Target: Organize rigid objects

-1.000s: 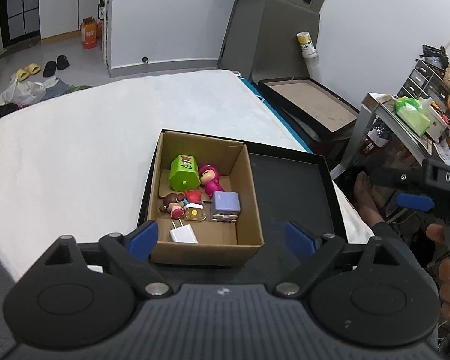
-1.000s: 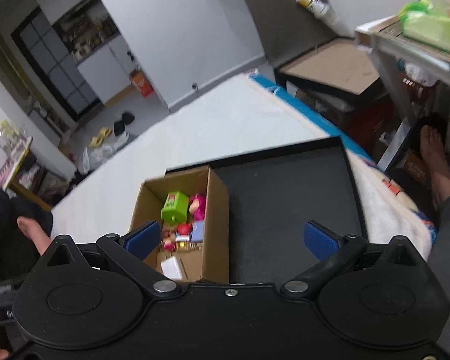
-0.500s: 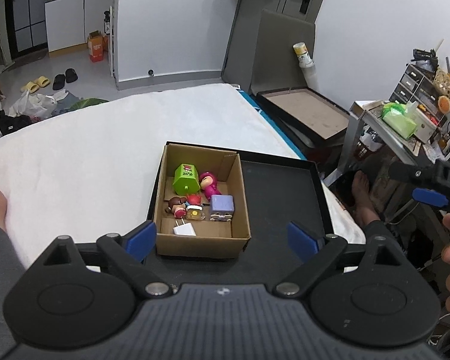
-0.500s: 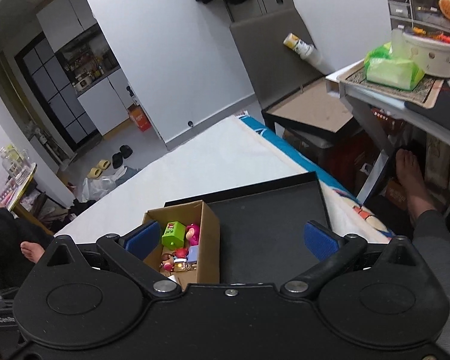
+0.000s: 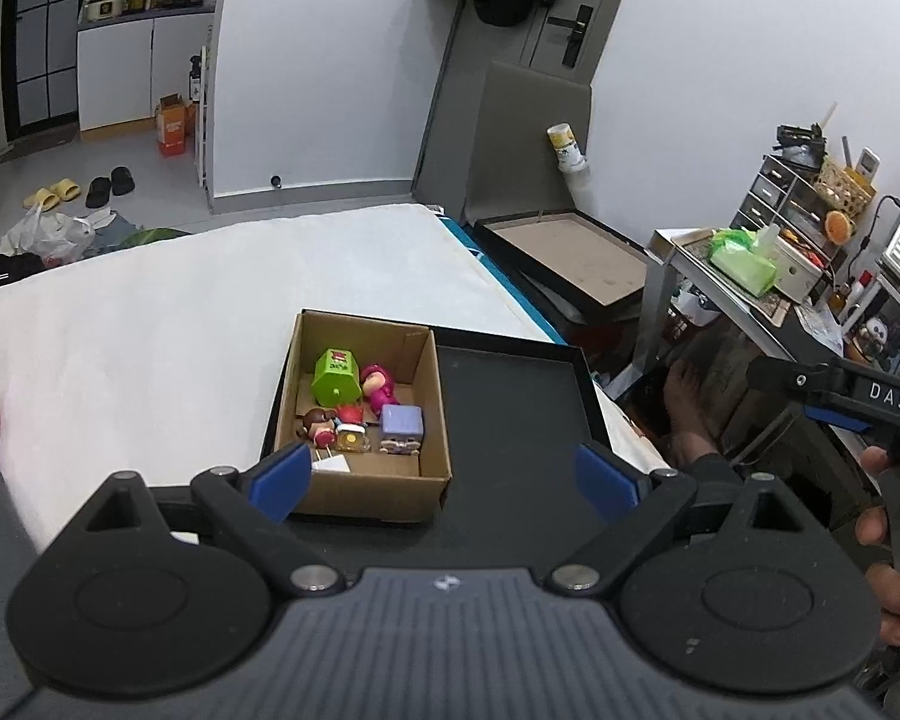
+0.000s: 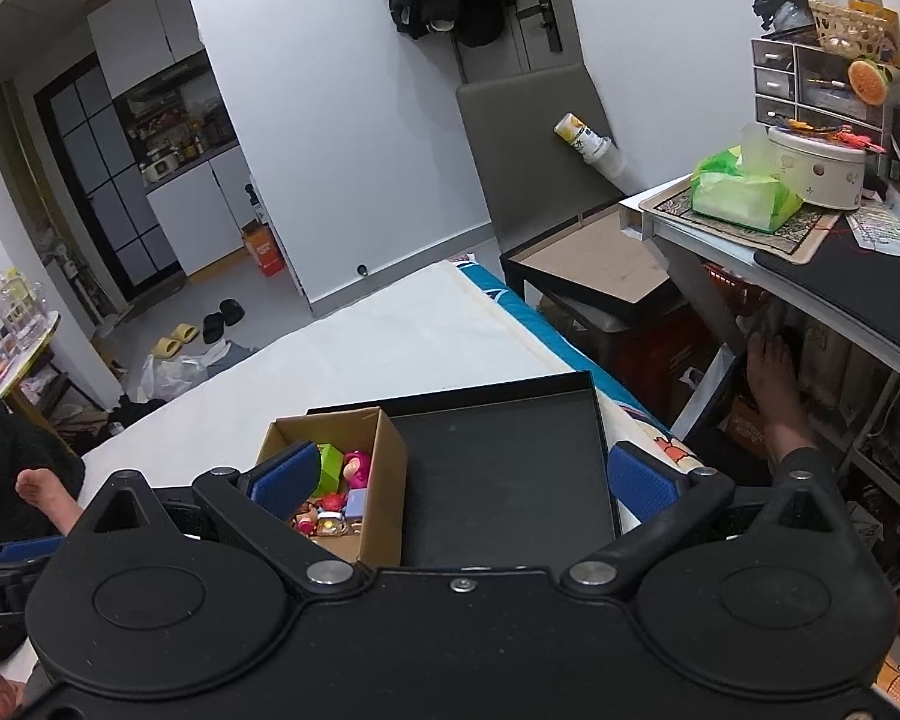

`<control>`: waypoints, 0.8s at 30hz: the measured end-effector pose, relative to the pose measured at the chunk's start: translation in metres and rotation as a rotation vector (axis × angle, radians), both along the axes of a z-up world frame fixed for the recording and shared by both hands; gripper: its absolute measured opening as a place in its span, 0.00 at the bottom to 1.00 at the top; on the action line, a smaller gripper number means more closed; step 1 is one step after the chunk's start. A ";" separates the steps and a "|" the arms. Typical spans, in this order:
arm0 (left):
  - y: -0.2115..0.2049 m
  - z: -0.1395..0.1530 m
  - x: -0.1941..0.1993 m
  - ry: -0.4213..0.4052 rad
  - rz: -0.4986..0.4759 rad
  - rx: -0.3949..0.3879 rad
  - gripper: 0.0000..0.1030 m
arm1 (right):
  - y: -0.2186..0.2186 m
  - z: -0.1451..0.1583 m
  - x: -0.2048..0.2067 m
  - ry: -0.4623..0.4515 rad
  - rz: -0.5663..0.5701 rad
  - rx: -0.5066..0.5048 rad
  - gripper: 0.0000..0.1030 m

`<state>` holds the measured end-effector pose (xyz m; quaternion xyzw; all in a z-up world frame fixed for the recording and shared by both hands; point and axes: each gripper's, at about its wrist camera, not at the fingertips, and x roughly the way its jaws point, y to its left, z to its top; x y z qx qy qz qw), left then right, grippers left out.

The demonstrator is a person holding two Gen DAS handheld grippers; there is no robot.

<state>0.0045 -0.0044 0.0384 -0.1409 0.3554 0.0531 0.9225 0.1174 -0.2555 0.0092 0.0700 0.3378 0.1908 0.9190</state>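
A brown cardboard box (image 5: 432, 414) (image 6: 384, 480) sits in the left part of a shallow black tray (image 5: 510, 402) (image 6: 498, 468) on a white bed. Inside the box lie a green toy (image 5: 333, 375) (image 6: 329, 465), a pink figure (image 5: 378, 384) (image 6: 357, 465), a lilac cube (image 5: 401, 423) (image 6: 356, 503), a small brown-haired doll (image 5: 318, 423), a yellow trinket (image 5: 351, 438) and a white charger (image 5: 332, 466). My left gripper (image 5: 444, 480) hangs open above the tray's near edge, holding nothing. My right gripper (image 6: 459, 480) is also open and empty, high over the tray.
The white bed (image 5: 150, 324) spreads left and behind the tray. Right of the bed stand a cluttered desk (image 6: 810, 228) with a green tissue pack (image 6: 741, 192), a flat framed board (image 5: 570, 252) on the floor, and a person's bare foot (image 6: 774, 396).
Both grippers have risen and pulled back from the box, so the box and tray look smaller and more of the room shows. Both stayed open; the toys have not moved.
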 end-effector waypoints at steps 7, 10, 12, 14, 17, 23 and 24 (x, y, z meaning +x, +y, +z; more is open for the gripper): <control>-0.005 0.000 -0.014 -0.026 -0.006 0.001 0.92 | 0.000 0.002 -0.019 -0.020 0.037 -0.022 1.00; -0.006 -0.004 -0.018 -0.024 -0.011 -0.013 0.92 | 0.004 0.003 -0.029 -0.031 0.074 -0.038 1.00; -0.006 -0.006 -0.021 -0.026 -0.011 -0.003 0.92 | 0.007 0.004 -0.034 -0.037 0.090 -0.042 1.00; -0.005 -0.006 -0.024 -0.028 -0.005 0.003 0.92 | 0.010 0.004 -0.039 -0.038 0.095 -0.043 1.00; -0.003 -0.009 -0.029 -0.033 -0.002 0.003 0.93 | 0.013 0.001 -0.043 -0.032 0.096 -0.055 1.00; 0.001 -0.013 -0.033 -0.031 0.013 0.012 0.93 | 0.019 -0.004 -0.043 0.009 0.117 -0.049 1.00; 0.001 -0.014 -0.034 -0.031 0.015 0.011 0.93 | 0.021 -0.004 -0.043 0.009 0.117 -0.057 1.00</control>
